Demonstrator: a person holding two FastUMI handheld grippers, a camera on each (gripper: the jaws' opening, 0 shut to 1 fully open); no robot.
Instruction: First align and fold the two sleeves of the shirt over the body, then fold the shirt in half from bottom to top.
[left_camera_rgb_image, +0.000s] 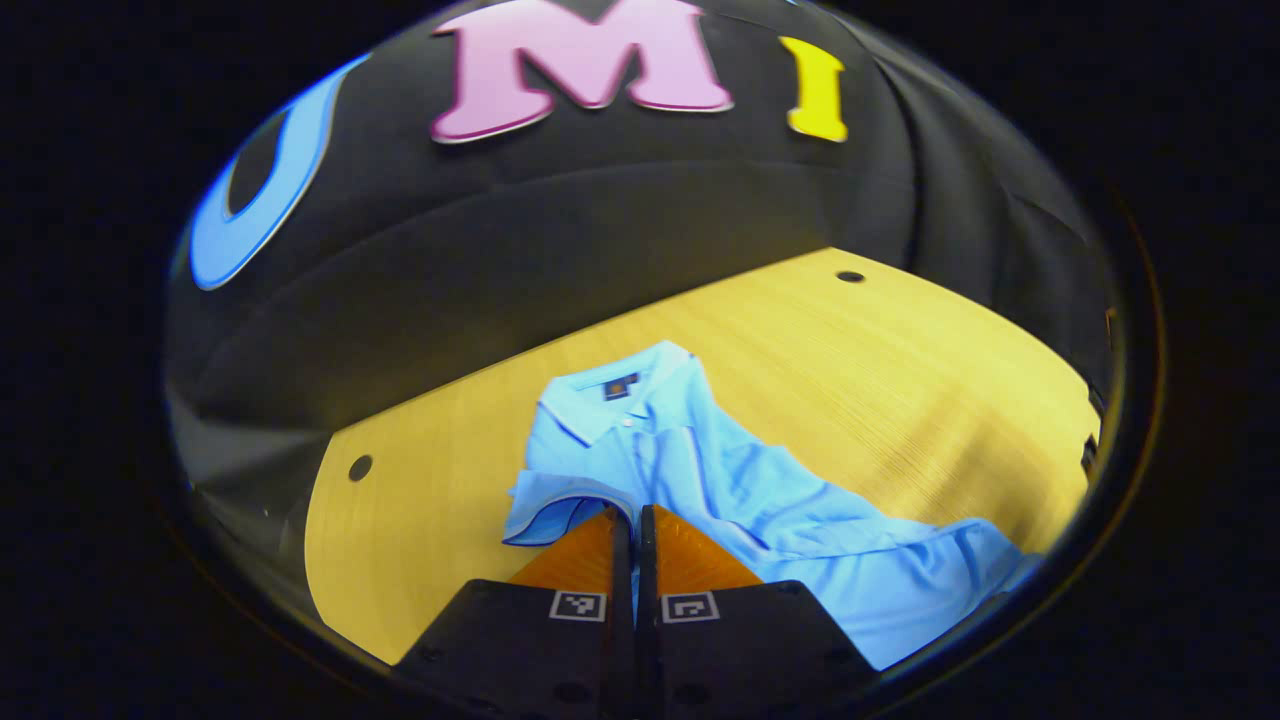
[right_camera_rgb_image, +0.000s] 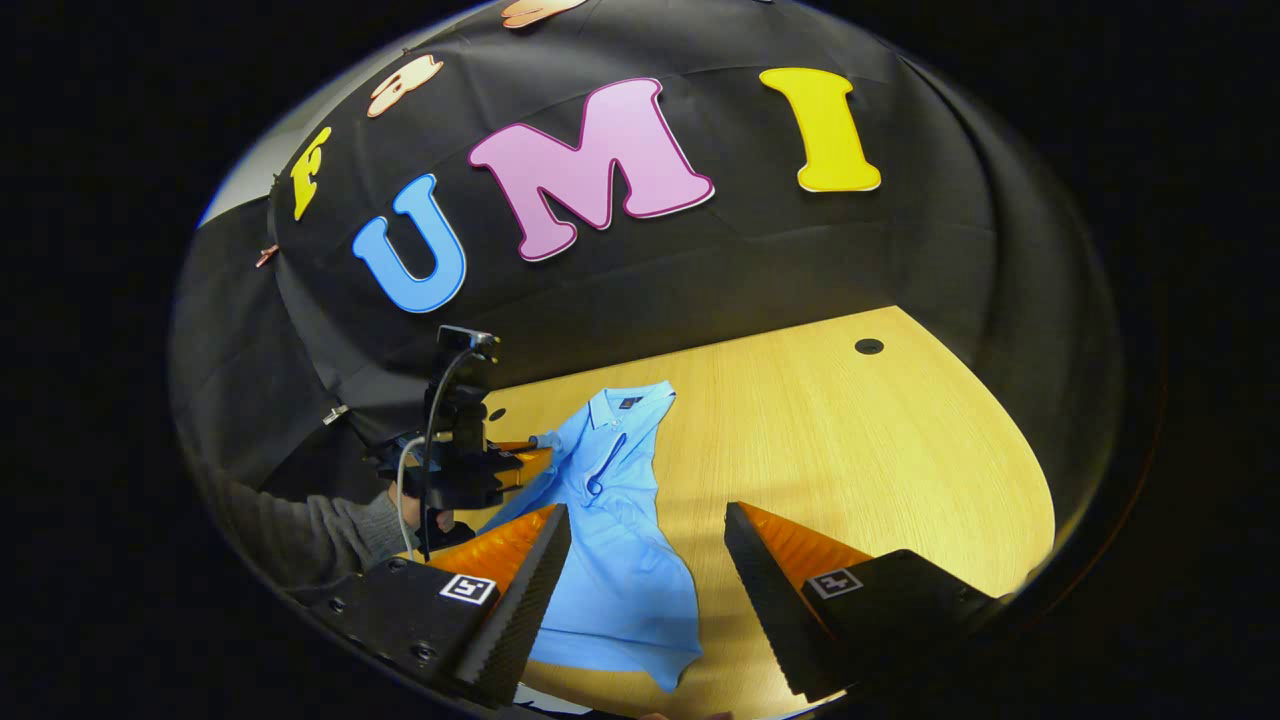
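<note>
Now the left gripper (left_camera_rgb_image: 633, 515) pinches the blue shirt's (left_camera_rgb_image: 700, 470) sleeve (left_camera_rgb_image: 560, 500); the right gripper (right_camera_rgb_image: 648, 530) gapes wide.

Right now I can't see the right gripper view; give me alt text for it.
The right gripper hangs open above a light blue polo shirt on the wooden table. Farther off, the left gripper pinches the shirt's sleeve.

— What sort of place is this?
— A recording booth: black cloth wall (right_camera_rgb_image: 750, 270) hangs from nine to three o'clock behind a bare wooden table (right_camera_rgb_image: 850, 450).
— Anything else?
— Round cable holes (right_camera_rgb_image: 869, 346) in the tabletop.
</note>
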